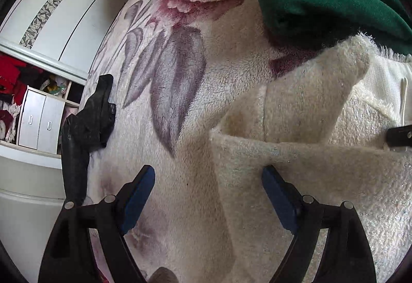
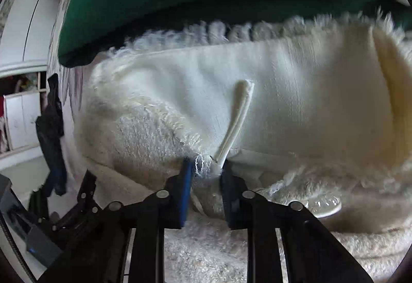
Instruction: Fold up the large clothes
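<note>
the right hand-held gripper (image 2: 204, 171) was clamped on the cream fleece garment (image 2: 283, 92) directly ahead; the left hand-held gripper (image 1: 208, 180) hung apart, the garment's sleeve (image 1: 309, 92) ahead to its right.

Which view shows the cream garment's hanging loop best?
The right wrist view: the loop lies in full across the smooth lining of the cream garment, and its lower end runs down to where the right tool pinches the fabric. The left wrist view shows only a thin sliver of it at the right edge.
</note>
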